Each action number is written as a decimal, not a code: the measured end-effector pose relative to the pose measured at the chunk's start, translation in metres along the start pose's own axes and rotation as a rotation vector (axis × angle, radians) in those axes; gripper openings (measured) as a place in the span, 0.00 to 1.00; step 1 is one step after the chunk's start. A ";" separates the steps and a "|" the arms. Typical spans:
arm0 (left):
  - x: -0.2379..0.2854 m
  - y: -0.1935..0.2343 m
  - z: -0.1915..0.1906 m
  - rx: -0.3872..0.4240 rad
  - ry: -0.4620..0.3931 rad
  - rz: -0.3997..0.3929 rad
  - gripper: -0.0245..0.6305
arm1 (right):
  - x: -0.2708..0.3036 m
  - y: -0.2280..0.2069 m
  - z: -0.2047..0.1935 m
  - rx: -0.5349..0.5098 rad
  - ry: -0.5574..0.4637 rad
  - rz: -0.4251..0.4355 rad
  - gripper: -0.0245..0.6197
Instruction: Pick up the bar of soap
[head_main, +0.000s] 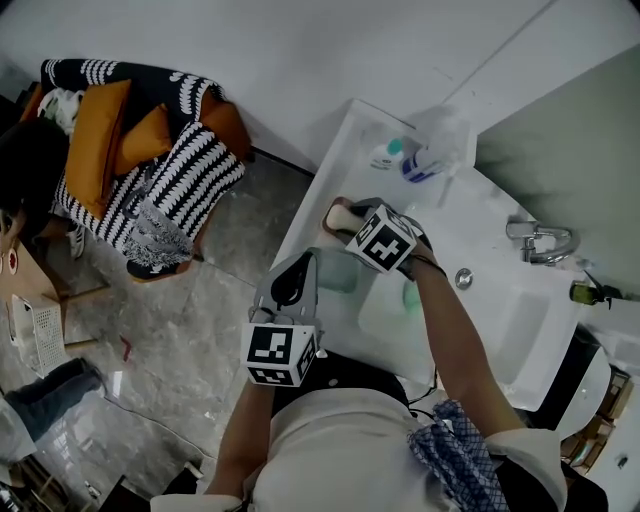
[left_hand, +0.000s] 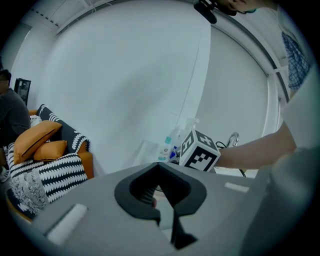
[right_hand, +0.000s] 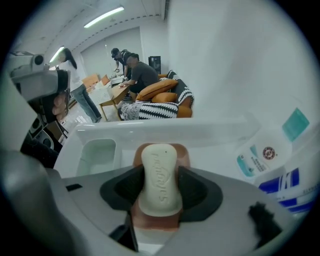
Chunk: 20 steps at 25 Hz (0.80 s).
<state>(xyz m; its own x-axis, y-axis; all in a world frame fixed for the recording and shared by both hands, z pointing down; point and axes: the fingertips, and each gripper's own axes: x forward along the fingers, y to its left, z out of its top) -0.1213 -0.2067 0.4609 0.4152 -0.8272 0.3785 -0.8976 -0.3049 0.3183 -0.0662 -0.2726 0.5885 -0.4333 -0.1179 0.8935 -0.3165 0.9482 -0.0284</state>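
A cream bar of soap (right_hand: 159, 177) lies lengthwise in a brown soap dish (right_hand: 183, 153) on the white sink counter (head_main: 330, 170). My right gripper (right_hand: 160, 192) is down over the dish, its two dark jaws pressed against the soap's long sides. From the head view only the dish's end (head_main: 336, 212) shows beyond the right gripper (head_main: 348, 214), and the soap itself is hidden. My left gripper (head_main: 298, 270) hovers at the counter's front left edge, jaws together and holding nothing. It (left_hand: 161, 194) looks toward the right gripper's marker cube (left_hand: 200, 152).
A spray bottle (head_main: 428, 158) and a small white bottle (head_main: 385, 155) stand at the counter's back. The basin (head_main: 450, 320) and tap (head_main: 540, 240) lie to the right. A small recessed tray (right_hand: 97, 152) sits beside the dish. A patterned armchair (head_main: 150, 160) stands on the floor.
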 end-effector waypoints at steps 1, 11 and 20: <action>0.000 0.002 0.001 -0.021 -0.006 -0.001 0.05 | 0.000 0.000 0.000 -0.001 0.000 0.003 0.37; 0.001 0.009 0.007 -0.038 -0.018 0.013 0.05 | 0.002 -0.001 0.000 0.004 0.018 0.015 0.37; -0.004 0.004 0.005 -0.009 -0.010 0.003 0.05 | -0.004 0.002 -0.002 0.023 -0.029 -0.006 0.37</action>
<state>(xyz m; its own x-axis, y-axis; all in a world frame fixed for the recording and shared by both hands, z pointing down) -0.1273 -0.2075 0.4562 0.4105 -0.8331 0.3706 -0.8977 -0.2980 0.3245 -0.0636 -0.2701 0.5861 -0.4554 -0.1320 0.8804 -0.3378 0.9406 -0.0337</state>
